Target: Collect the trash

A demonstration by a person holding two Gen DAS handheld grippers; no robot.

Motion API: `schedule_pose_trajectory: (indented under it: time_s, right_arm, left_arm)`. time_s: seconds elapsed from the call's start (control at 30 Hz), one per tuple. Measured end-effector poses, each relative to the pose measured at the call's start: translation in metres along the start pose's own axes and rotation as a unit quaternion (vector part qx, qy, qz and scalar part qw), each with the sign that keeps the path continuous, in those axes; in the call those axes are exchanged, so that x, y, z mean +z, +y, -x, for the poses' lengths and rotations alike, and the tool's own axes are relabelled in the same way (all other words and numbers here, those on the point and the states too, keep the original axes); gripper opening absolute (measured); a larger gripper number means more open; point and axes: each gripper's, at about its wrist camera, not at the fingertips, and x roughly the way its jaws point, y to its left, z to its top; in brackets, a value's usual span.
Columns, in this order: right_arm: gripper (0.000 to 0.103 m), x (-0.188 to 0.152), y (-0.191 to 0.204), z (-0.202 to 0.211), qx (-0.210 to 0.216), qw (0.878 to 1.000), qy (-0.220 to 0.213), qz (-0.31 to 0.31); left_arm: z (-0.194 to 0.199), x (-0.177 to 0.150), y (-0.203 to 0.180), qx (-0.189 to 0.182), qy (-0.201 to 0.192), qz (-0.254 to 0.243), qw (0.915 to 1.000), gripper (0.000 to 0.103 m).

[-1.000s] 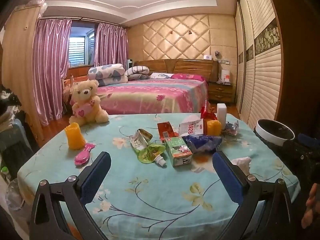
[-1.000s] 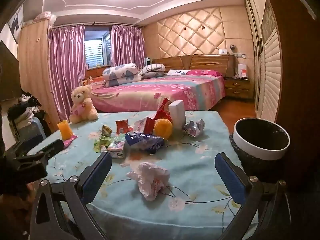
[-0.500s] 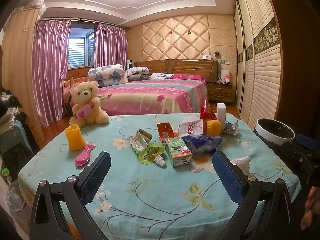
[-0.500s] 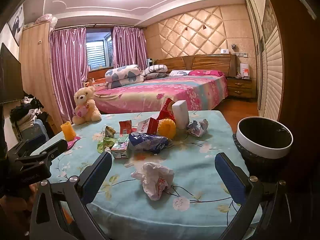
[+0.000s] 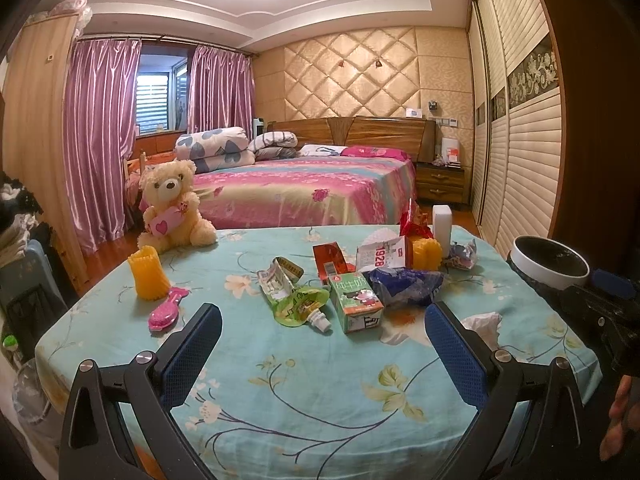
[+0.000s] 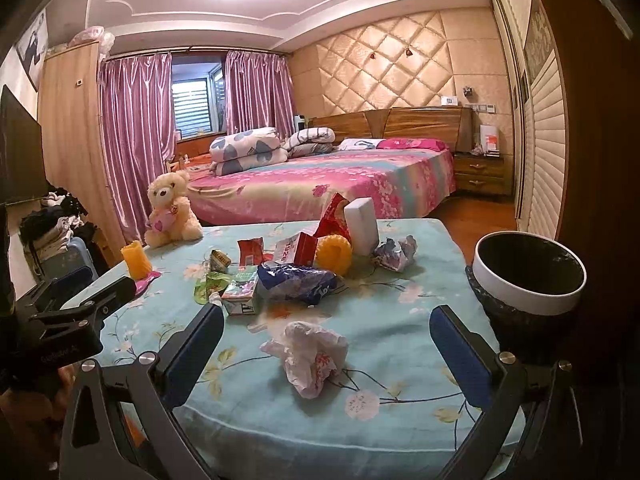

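Right now both my left gripper and right gripper gape wide and empty, the crumpled tissue on the counter sits at twelve o'clock, and a sloppy pinch could knock it off before the bin at two o'clock.

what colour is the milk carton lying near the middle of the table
Mostly green, with a white end panel; the milk carton shows best in the left wrist view.

Both wrist views looked across the floral turquoise-clothed table toward the bed; right view sat further right.
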Motion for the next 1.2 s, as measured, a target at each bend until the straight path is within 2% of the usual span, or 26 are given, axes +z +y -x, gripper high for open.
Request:
schedule_pose_trajectory:
  time_s: [1.0,1.2]
  right_arm:
    - [0.103,0.002,0.001,-0.001,0.008,1.0,0.008,-0.005]
    - [0.103,0.001,0.002,-0.004,0.011,1.0,0.017,-0.007]
  left_arm:
    - [-0.004,-0.003,0.001,-0.001,0.002,0.001,1.0,0.102]
    - [-0.011,-0.005,0.005,0.001,0.017,0.005,0.9998,0.102]
